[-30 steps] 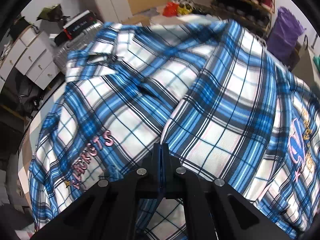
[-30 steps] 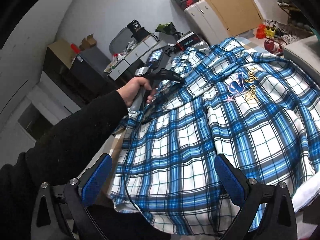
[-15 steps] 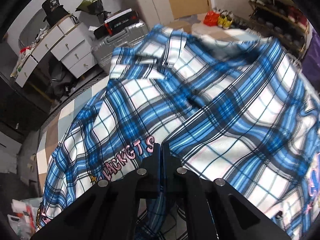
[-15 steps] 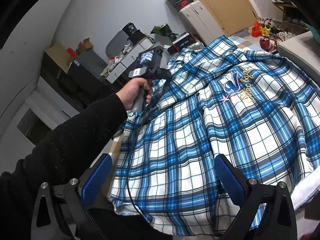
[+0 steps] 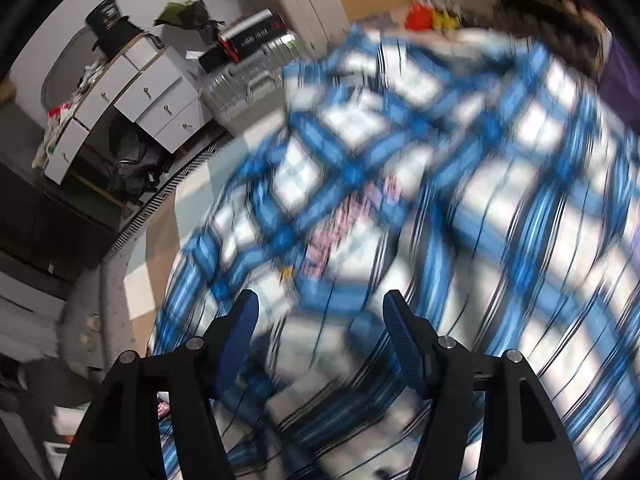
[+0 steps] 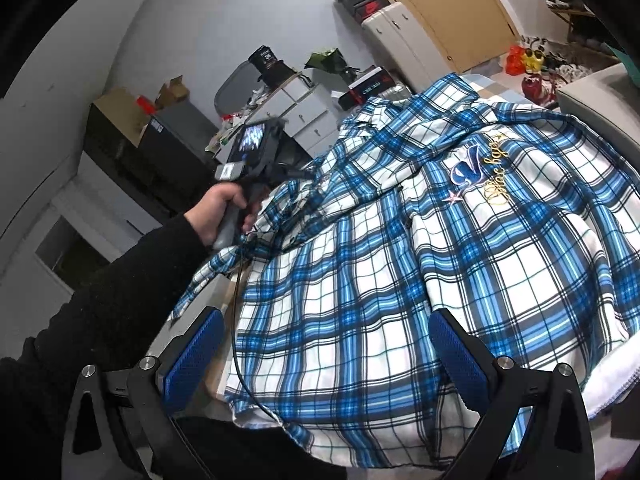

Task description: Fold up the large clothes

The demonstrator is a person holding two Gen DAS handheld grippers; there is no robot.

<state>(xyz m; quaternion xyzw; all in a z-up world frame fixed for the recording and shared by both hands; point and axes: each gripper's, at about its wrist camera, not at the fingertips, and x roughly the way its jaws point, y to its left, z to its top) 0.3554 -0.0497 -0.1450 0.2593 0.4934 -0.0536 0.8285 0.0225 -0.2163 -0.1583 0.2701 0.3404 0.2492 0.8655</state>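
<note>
The left gripper [image 5: 318, 320], earlier clamped on the plaid shirt [image 6: 400, 260], has just been opened; nothing is gripped. The shirt is laid collar away, lengthwise from the wide-open right gripper [image 6: 326, 344].

Left claw [image 5: 318, 320]: jaws have just been opening and now stand apart, blue pads [image 5: 240, 332] facing each other, nothing pinched between them; it points steeply downward. View from it is smeared.

Left hand [image 6: 219, 216], seen from the right claw's camera: fist closed round the left claw's grip, black sleeve [image 6: 120, 292] running back to the lower left.

Right claw [image 6: 326, 354]: jaws spread wide, blue pads well apart and empty, angled gently down.
</note>
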